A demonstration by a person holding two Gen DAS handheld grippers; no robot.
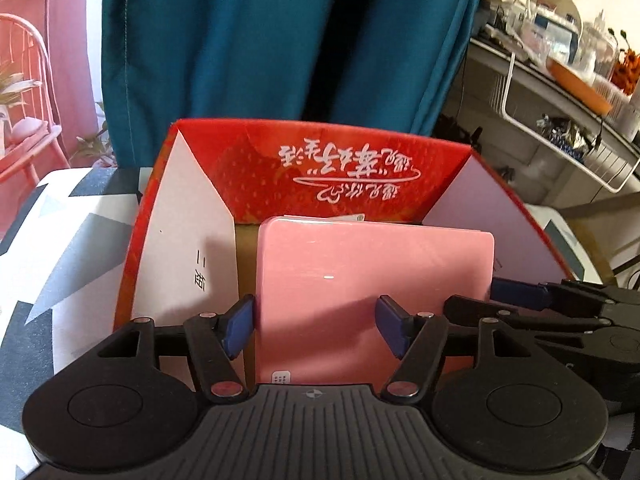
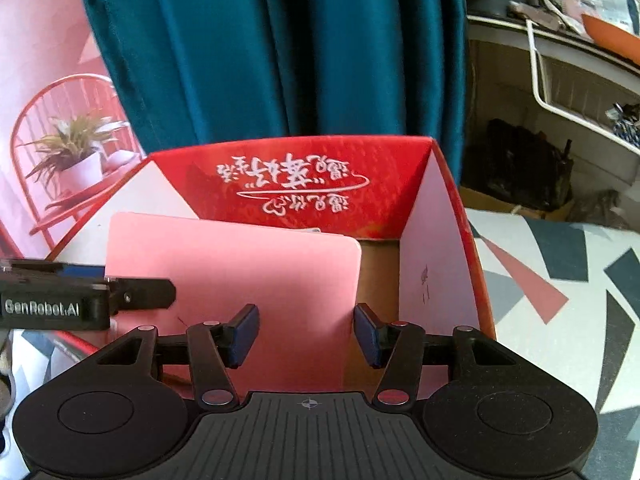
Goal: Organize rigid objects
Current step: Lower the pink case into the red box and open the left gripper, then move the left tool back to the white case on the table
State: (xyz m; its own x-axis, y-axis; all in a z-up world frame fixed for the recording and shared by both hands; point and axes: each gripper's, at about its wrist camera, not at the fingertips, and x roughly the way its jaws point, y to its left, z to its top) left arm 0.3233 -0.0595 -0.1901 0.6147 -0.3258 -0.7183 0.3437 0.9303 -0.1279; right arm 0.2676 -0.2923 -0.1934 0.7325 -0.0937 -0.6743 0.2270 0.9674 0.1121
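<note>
A flat pink rectangular case lies inside an open red cardboard box printed with white Chinese script. My left gripper is open, hovering over the case's near end, holding nothing. My right gripper is open too, just above the same pink case near the red box's front. Each gripper's fingers show in the other's view: the right one at the case's right edge, the left one at its left edge.
The box sits on a table with a grey, white and pink geometric cloth. A teal curtain hangs behind. A cluttered shelf with a white wire rack stands at the right. A pink backdrop with a chair picture is at the left.
</note>
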